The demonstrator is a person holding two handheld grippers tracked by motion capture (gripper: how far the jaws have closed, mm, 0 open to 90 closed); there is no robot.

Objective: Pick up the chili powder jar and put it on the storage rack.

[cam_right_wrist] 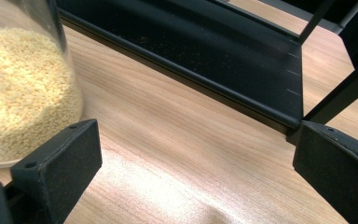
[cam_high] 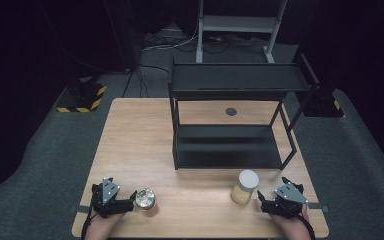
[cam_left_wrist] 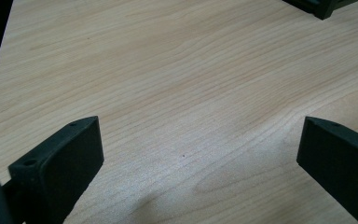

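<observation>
Wooden table [cam_high: 130,130] with black two-tier rack [cam_high: 232,117] at back — white-lidded grain jar [cam_high: 245,186] just beside the gaping, empty right gripper [cam_high: 272,202], small jar [cam_high: 145,199] beside the left gripper [cam_high: 122,204], likewise wide, empty.

Worktop [cam_high: 145,145]: pale wood, black two-tier metal rack [cam_high: 230,145] at back.
Left gripper [cam_high: 130,202]: beside small shiny-topped jar [cam_high: 145,199].
Right gripper [cam_high: 261,200]: near white-lidded glass jar of yellowish grains [cam_high: 245,187].
</observation>
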